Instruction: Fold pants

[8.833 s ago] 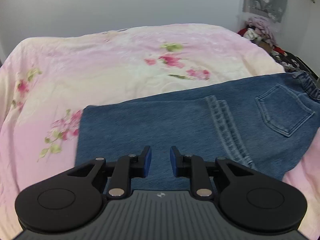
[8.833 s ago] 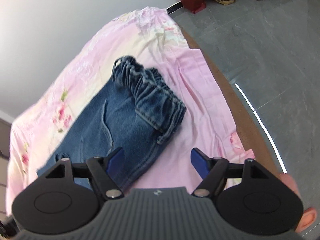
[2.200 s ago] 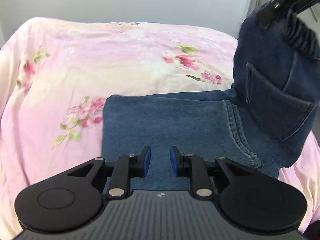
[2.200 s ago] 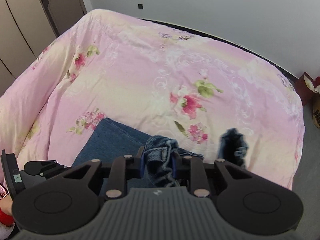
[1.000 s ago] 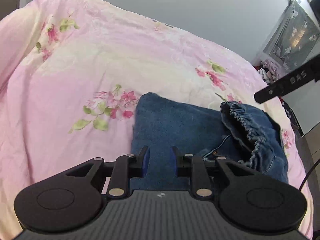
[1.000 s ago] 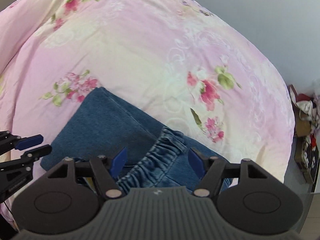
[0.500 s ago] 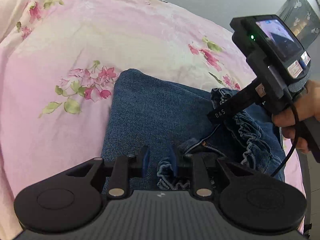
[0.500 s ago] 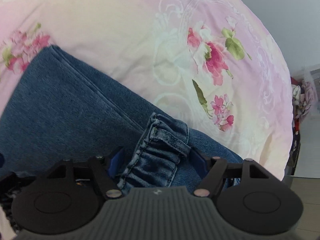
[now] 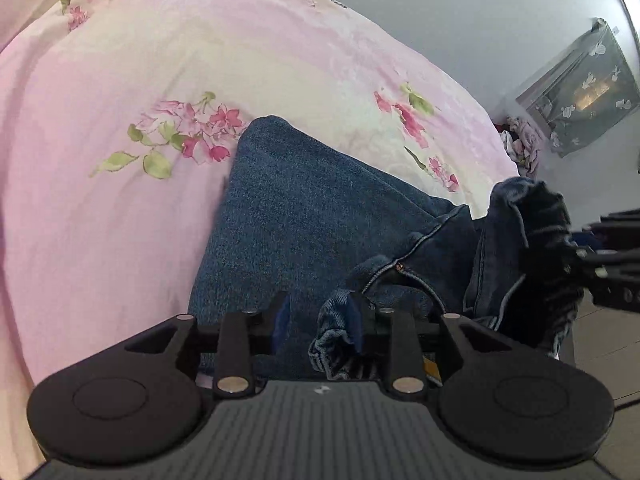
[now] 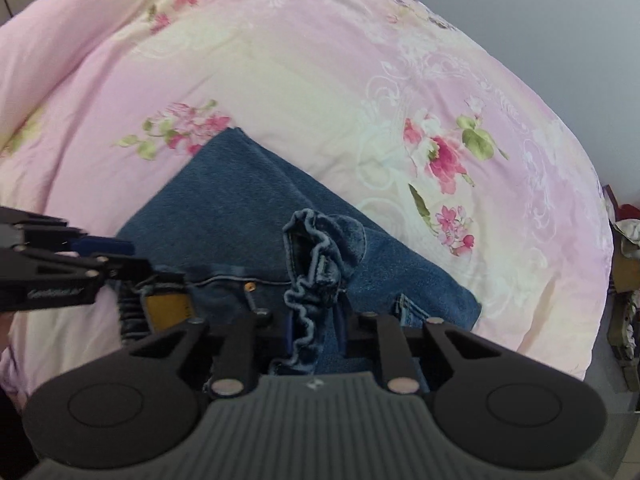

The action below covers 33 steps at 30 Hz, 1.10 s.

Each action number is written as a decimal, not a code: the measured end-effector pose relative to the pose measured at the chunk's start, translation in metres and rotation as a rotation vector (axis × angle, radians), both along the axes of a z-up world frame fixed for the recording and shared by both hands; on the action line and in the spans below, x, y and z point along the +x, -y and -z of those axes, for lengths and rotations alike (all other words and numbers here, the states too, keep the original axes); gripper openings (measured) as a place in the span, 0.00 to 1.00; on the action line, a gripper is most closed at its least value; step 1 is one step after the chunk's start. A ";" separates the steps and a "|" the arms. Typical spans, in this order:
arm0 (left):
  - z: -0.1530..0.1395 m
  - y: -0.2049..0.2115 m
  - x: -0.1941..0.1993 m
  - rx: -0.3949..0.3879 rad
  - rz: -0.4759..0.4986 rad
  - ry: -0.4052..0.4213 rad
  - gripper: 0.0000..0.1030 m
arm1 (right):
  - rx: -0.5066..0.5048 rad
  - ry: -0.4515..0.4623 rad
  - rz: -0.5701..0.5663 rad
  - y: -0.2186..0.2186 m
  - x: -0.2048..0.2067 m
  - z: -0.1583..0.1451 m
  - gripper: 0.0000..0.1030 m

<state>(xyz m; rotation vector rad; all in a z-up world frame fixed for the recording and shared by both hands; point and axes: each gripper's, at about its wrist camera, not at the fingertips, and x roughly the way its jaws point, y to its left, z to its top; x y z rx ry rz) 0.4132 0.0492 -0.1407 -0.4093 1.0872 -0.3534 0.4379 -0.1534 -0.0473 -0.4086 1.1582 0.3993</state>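
Observation:
Blue denim pants (image 9: 312, 208) lie folded over on the pink floral bedspread (image 9: 120, 208); they also show in the right wrist view (image 10: 240, 208). The gathered elastic waistband (image 10: 320, 256) is lifted and bunched. My right gripper (image 10: 314, 328) is shut on that waistband. My left gripper (image 9: 320, 316) is partly open at the near waistband corner (image 9: 336, 332), with denim by its right finger. Each gripper shows at the edge of the other's view.
The bed fills most of both views, with a grey wall behind it. A pile of clothes (image 9: 520, 144) and a grey patterned panel (image 9: 580, 92) stand past the bed's far right corner. The bed edge drops to the floor (image 9: 612, 328) on the right.
My right gripper has closed on the bunched waistband and lifted it. My left gripper has opened wider at the near waistband corner. Both views have shifted closer to the pants.

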 end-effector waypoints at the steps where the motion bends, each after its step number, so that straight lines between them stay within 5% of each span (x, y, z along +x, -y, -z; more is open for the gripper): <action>1: 0.001 -0.001 -0.001 -0.012 0.001 -0.013 0.33 | 0.017 -0.003 -0.023 0.000 -0.011 -0.003 0.14; 6: 0.015 0.002 0.000 -0.078 0.007 -0.066 0.33 | 0.052 -0.035 -0.166 -0.028 -0.054 0.008 0.14; 13: 0.021 -0.014 -0.001 -0.077 -0.058 -0.070 0.33 | 0.100 -0.185 -0.216 -0.056 -0.044 0.066 0.14; 20: 0.007 -0.034 -0.018 -0.088 -0.077 -0.068 0.33 | 0.106 -0.221 -0.218 -0.063 -0.034 0.097 0.15; 22: 0.008 -0.032 -0.026 -0.119 -0.092 -0.087 0.37 | 0.112 -0.206 -0.223 -0.063 -0.039 0.101 0.19; 24: 0.012 -0.030 -0.037 -0.168 -0.123 -0.092 0.53 | 0.120 -0.162 -0.230 -0.063 -0.048 0.100 0.26; 33: 0.033 -0.008 -0.055 -0.316 -0.267 -0.122 0.66 | 0.208 -0.089 -0.188 -0.042 -0.066 0.089 0.30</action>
